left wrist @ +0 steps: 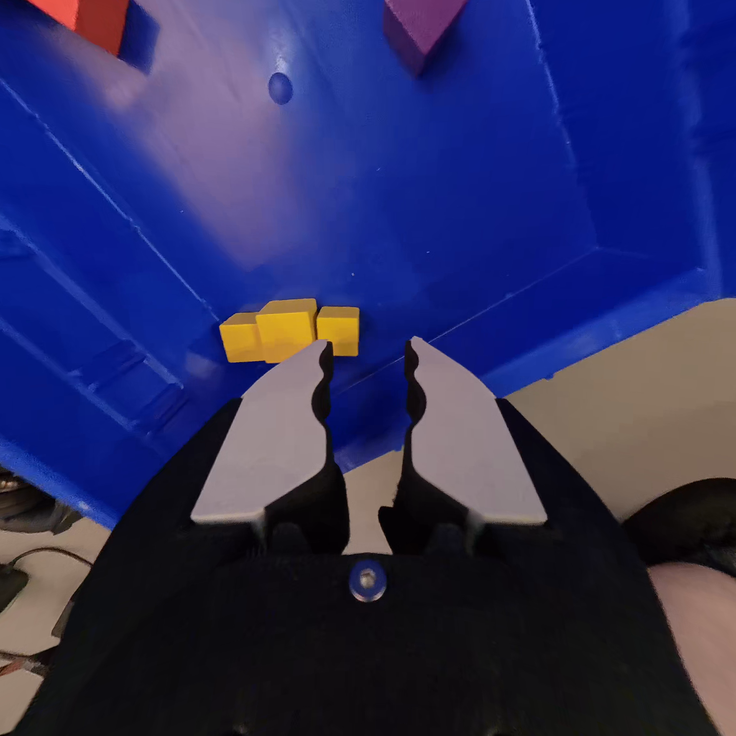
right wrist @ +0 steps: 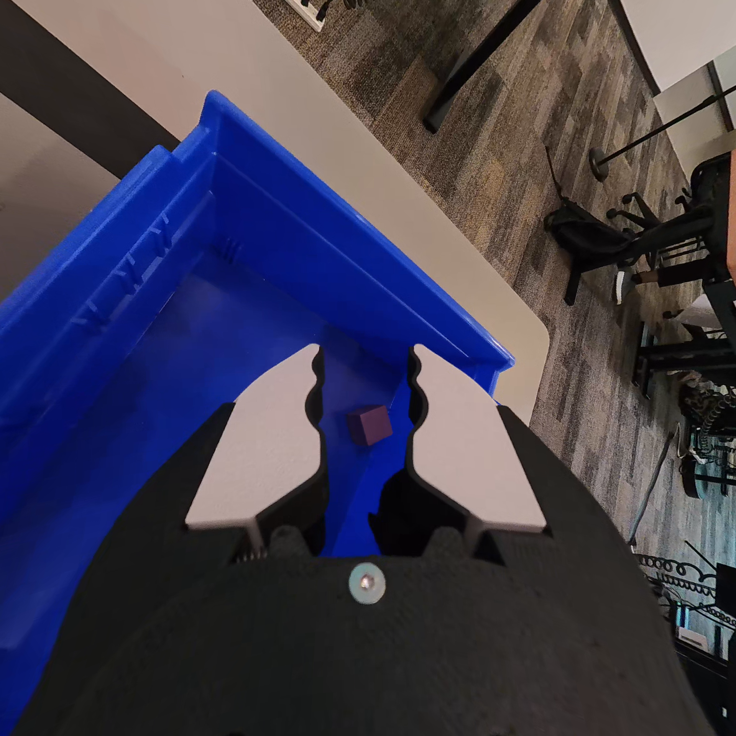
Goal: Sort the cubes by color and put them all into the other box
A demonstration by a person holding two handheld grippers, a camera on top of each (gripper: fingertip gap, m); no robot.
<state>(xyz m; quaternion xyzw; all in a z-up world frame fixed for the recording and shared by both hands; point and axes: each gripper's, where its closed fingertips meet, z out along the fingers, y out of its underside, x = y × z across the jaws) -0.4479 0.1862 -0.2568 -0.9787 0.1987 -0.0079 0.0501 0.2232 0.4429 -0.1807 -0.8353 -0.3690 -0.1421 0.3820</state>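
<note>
Fingers of left gripper (left wrist: 368,346) apart and bare beside three yellow cubes (left wrist: 288,332), right gripper (right wrist: 364,352) likewise (purple cube (right wrist: 370,424) below, untouched), no legible writing

Lighting bright and even, from overhead. Pale glare patch across the blue box (left wrist: 223,167) floor in the left wrist view; soft shadows beside the yellow cubes (left wrist: 286,330). Motion blur at that view's upper edge. Strong wide-angle bending at all edges. The carpet (right wrist: 498,179) is sharp.

Office, patterned carpet floor (right wrist: 498,131), rolling chair (right wrist: 621,239), white desk (right wrist: 458,247)
</note>
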